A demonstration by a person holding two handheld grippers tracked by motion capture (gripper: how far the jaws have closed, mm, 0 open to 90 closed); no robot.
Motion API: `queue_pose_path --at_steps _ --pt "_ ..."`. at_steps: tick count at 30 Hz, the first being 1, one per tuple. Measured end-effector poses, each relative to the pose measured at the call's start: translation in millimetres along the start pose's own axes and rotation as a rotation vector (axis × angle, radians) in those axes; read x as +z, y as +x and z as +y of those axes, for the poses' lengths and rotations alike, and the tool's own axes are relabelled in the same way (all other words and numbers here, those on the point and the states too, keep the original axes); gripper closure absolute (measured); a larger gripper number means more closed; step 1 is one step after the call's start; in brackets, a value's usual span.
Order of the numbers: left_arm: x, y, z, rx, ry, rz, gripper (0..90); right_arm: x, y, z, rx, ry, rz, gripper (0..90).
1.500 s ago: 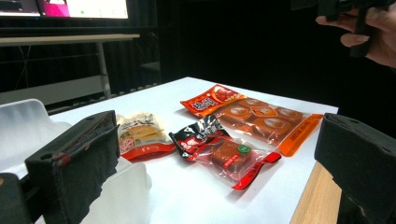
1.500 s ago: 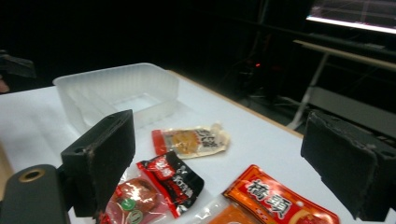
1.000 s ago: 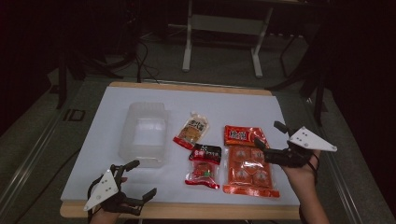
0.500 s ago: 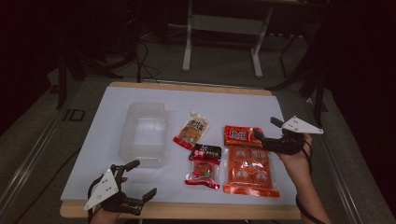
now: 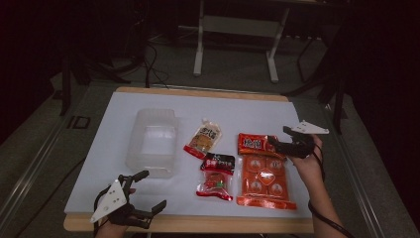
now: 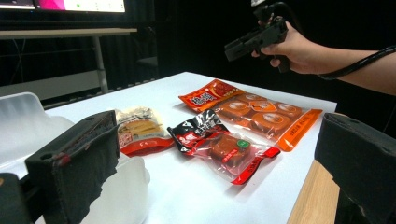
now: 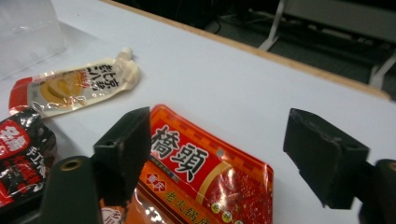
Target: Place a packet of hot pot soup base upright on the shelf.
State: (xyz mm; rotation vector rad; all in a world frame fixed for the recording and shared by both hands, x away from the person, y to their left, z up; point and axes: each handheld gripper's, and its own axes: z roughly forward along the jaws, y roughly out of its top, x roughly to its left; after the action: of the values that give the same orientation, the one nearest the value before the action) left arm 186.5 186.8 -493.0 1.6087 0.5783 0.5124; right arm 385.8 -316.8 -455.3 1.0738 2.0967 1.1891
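Where the orange packet (image 5: pixel 264 171) lies flat on the white tabletop (image 5: pixel 237 106), it serves as the reference for all other positions. The orange packet is a large pouch with a red header panel at its far end and a clear panel showing rows of round pieces; in the left claw view (image 6: pixel 261 112) it extends toward the tabletop's edge. Just beside the orange packet, on its left in the high view, lies a black-and-red packet (image 5: pixel 216 176) with a clear window, close to it but apart from it as far as can be seen. Farther left and farther from the person than that packet lies a pale spouted pouch (image 5: pixel 203 139), its spout pointing away from the person; the right claw view shows it (image 7: pixel 74 86) flat on the tabletop. Left of the pouch stands a clear plastic container (image 5: pixel 152 143), well apart from the orange packet. The right claw (image 5: pixel 277 139), held in the person's right hand (image 5: pixel 308 161), hangs above the far right corner of the orange packet with its jaws spread apart and nothing between them; the right claw view looks down on the red header (image 7: pixel 201 168) between the jaws. The left claw (image 5: pixel 148 191) is near the tabletop's near edge, well left of the orange packet, jaws likewise spread and empty.
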Motion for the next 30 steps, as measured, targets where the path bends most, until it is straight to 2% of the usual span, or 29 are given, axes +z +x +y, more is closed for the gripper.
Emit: queue_pose_path --at_steps 10,16,24,30 --pt "1.4 -0.3 -1.1 -0.002 0.007 -0.006 0.4 20.1 -16.6 -16.3 0.020 0.078 -0.033 27.6" --pt "2.4 0.2 -2.0 -0.007 0.013 -0.005 0.4 30.5 -21.6 -25.8 0.054 0.108 -0.022 29.8" --pt "5.0 -0.3 -3.4 -0.011 0.021 -0.016 0.4 44.5 -27.0 -34.5 0.068 0.160 -0.027 29.8" --pt "7.6 -0.7 -4.8 -0.014 0.030 -0.021 0.5 55.1 -29.1 -38.2 0.074 0.206 -0.010 29.4"
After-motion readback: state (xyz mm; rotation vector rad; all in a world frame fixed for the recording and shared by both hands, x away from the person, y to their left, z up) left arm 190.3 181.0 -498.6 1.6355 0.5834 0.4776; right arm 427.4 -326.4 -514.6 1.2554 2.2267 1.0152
